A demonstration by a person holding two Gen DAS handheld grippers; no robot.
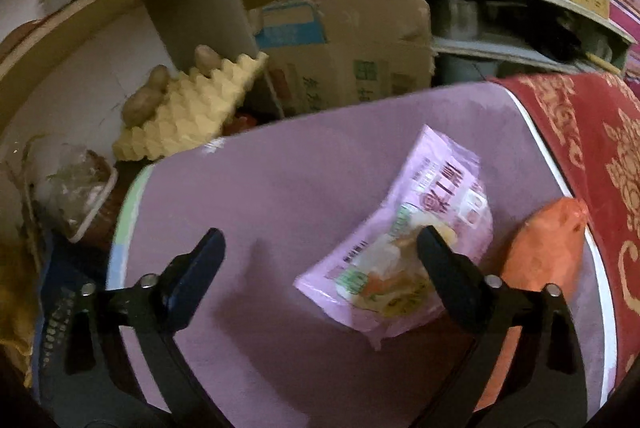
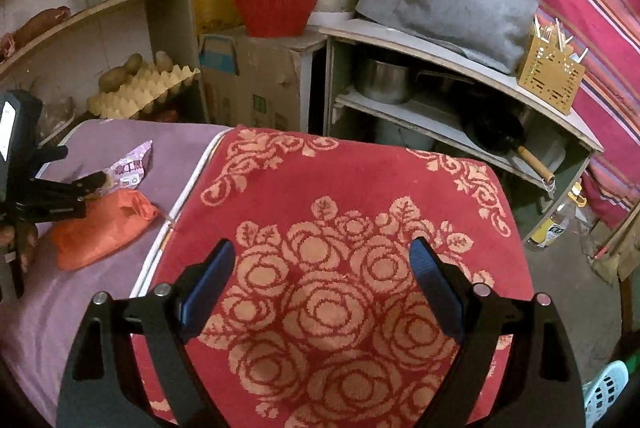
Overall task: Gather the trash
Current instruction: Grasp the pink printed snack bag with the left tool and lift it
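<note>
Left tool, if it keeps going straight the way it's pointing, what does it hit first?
Probably the purple tabletop, just left of the pink snack wrapper. The left tool is open with nothing between its fingers; depth is unclear.

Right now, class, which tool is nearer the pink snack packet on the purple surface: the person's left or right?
Left. The left tool hangs open just over the pink snack packet; the right tool is off to the side, over the red flowered cloth.

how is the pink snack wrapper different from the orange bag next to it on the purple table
The pink snack wrapper is flat, with printed text and a food picture; the orange bag is plain and bunched up. The wrapper lies nearer the table's middle, the bag by the red patterned cloth. Both rest untouched on the purple table.
</note>
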